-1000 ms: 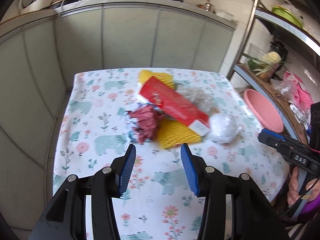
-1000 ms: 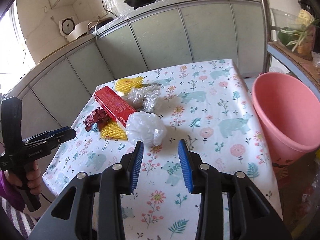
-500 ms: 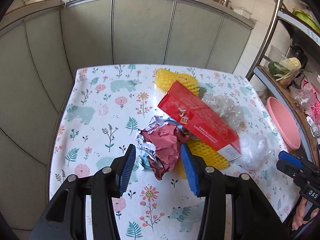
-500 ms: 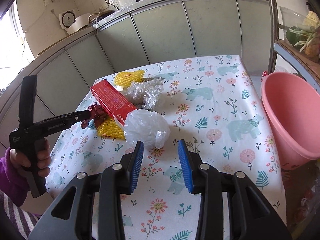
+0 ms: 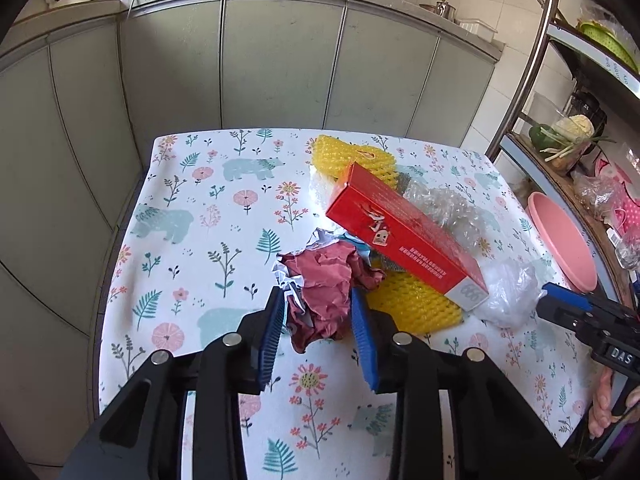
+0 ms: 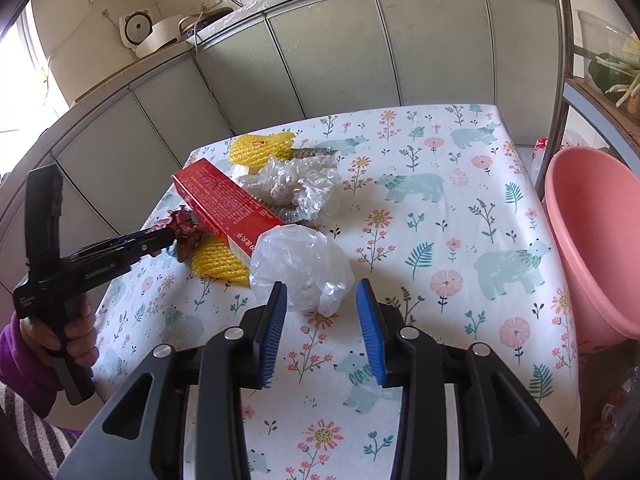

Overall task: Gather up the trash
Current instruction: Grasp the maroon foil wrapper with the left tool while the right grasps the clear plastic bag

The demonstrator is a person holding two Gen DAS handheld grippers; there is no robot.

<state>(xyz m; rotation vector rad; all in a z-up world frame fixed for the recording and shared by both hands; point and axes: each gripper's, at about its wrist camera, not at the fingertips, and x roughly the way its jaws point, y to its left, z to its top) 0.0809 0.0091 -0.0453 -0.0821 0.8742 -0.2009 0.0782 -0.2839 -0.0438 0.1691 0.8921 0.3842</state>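
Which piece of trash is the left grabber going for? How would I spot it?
Look at the table with the bear-and-flower cloth and find the heap of trash on it. At the heap's near left edge, by the long red box, lies a crumpled dark red paper wad between the left gripper fingers. It is the only dark red crumpled piece there.

My left wrist view looks forward and down along the left hand-held gripper (image 5: 318, 334), close over the near left part of the floral-print worktop (image 5: 192, 240), facing the grey-green kitchen cabinet fronts (image 5: 272, 68). My right wrist view rides the right hand-held gripper (image 6: 322, 330) from further right, angled leftward across the same worktop. Both views share the long red cardboard box (image 5: 404, 236) and the crumpled clear plastic bag (image 6: 304, 268), with the round pink plastic basin (image 6: 600, 248) at the right edge. Each camera sees the other gripper: left one at my right view's left side.
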